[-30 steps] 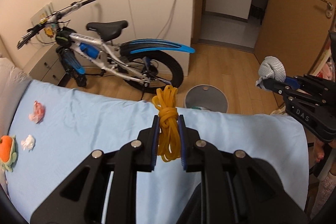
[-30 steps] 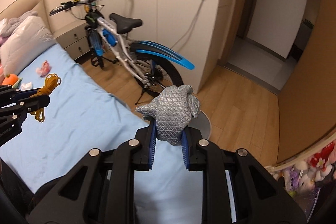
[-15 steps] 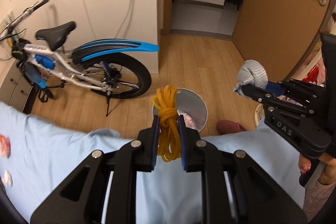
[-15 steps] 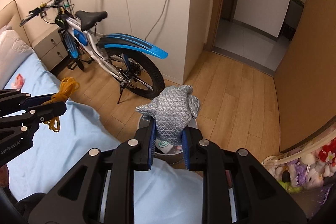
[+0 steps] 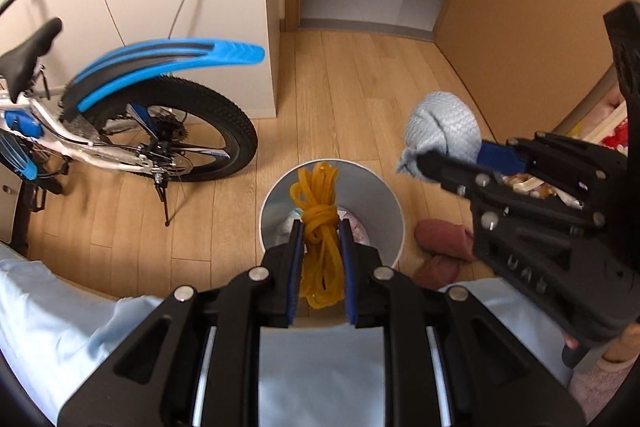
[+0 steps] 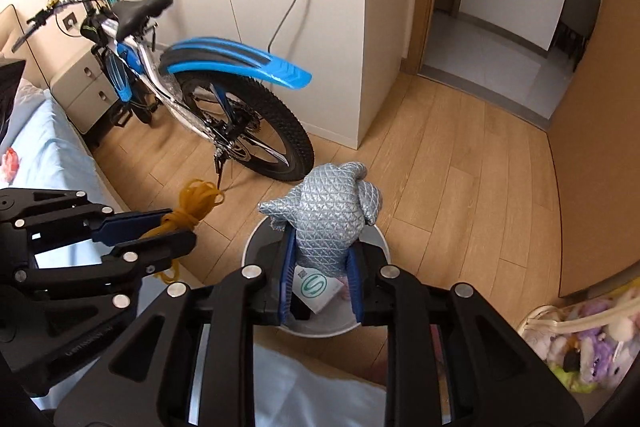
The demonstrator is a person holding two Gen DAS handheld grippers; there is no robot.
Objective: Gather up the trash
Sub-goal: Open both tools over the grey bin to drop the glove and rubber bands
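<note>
Both grippers have been carried off the bed and down toward the floor, and the bin (image 5: 331, 205), a second ago barely seen past the bed's edge, is now framed right under them. Nearest in the left wrist view, the left gripper (image 5: 320, 227) is clenched on the yellow cord (image 5: 320, 223), the knotted bundle pinched between the blue pads with its loops poking out over the bin's open mouth. In the right wrist view, the right gripper (image 6: 322, 247) is clamped on the grey wad (image 6: 328, 217), a crumpled quilted piece held above the bin's near rim. The left gripper is seen there too, off to the left with the cord, just short of the bin. A strip of the blue sheet (image 5: 60, 327) is caught along the bottom edge of the left view. Inside the bin, scraps and a white packet (image 6: 316, 287) with a green mark are lying already. Just beside the bin on the wood floor, a reddish slipper (image 5: 442, 243) is noted. Farther out, the bike (image 6: 224, 99) is propped by the white wardrobe (image 6: 304, 7), with a nightstand (image 6: 86, 91) behind it. A bag of plush toys (image 6: 580, 331) is glimpsed at the far right, and the open doorway (image 6: 500, 7) lies beyond.
</note>
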